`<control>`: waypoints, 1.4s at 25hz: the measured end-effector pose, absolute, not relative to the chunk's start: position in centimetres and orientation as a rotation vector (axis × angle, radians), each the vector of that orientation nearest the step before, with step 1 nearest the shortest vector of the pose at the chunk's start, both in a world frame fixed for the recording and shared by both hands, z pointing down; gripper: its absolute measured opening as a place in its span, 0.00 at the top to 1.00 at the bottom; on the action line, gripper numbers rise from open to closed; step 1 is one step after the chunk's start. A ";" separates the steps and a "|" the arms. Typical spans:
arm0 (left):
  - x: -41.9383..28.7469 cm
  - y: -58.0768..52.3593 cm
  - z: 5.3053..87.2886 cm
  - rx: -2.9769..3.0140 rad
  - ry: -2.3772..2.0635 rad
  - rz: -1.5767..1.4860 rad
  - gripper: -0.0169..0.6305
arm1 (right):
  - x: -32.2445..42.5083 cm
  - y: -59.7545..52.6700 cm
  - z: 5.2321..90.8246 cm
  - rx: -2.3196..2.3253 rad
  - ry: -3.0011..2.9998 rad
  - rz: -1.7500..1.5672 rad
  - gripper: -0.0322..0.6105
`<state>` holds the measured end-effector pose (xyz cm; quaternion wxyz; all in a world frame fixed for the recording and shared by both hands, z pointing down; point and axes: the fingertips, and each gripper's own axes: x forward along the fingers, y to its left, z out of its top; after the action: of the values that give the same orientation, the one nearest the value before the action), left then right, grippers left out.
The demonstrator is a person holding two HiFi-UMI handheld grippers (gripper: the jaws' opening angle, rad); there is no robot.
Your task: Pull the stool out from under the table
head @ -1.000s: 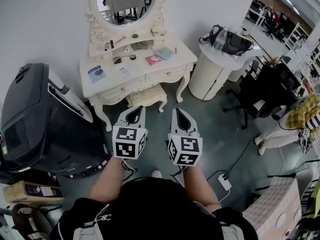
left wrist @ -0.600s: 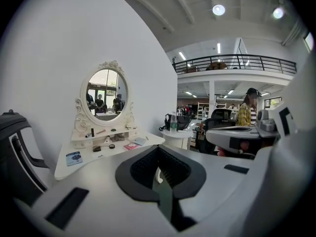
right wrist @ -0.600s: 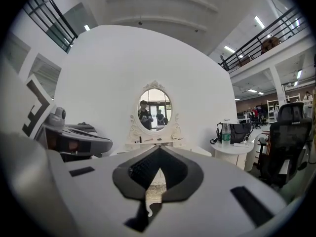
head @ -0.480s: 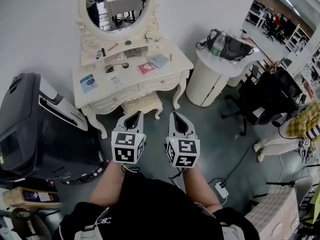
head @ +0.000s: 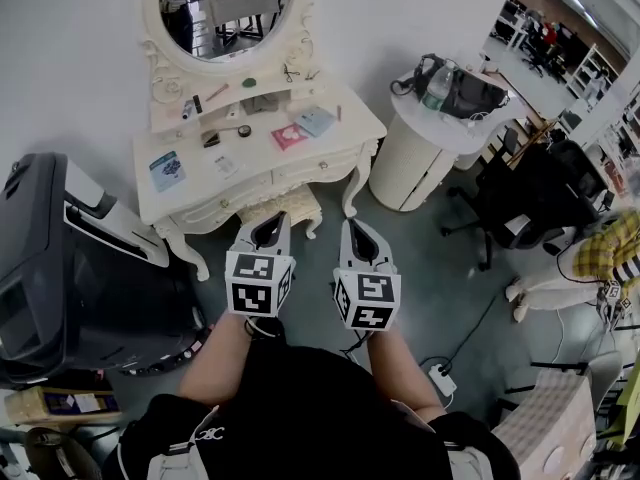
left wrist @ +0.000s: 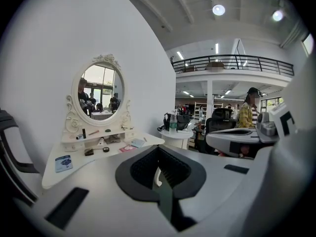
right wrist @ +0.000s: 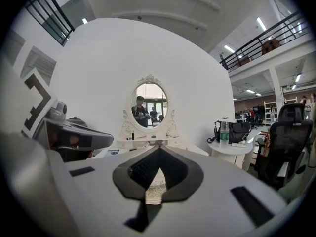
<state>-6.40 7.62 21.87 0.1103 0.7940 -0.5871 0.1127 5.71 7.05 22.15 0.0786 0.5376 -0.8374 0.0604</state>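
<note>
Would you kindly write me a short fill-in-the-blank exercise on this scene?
The stool stands ___ the dressing table. The left gripper and the right gripper both have their jaws ___. The mirror is ___ in shape. Next to the bottle lies a black ___.
Missing words: under; shut; oval; bag.

Round white cabinet [head: 410, 163] — black bag [head: 472, 90] and water bottle [head: 437, 85] on top, black office chair [head: 525, 193] beside it, power strip [head: 438, 376] on the floor.
</note>
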 end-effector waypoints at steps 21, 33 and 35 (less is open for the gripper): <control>-8.5 -1.7 26.0 2.299 -1.575 0.412 0.97 | 3.0 -1.5 26.0 1.624 -2.415 0.339 0.94; -12.2 -8.6 27.0 2.361 -1.460 0.482 0.97 | -1.2 -8.1 26.7 1.705 -2.344 0.392 0.94; -12.7 -9.6 27.1 2.377 -1.435 0.488 0.97 | -1.8 -9.1 26.7 1.724 -2.327 0.405 0.94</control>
<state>-12.67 -9.62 27.07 0.1606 0.8322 -0.5024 0.1709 -1.80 -9.13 26.75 0.1082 0.5861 -0.7911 0.1378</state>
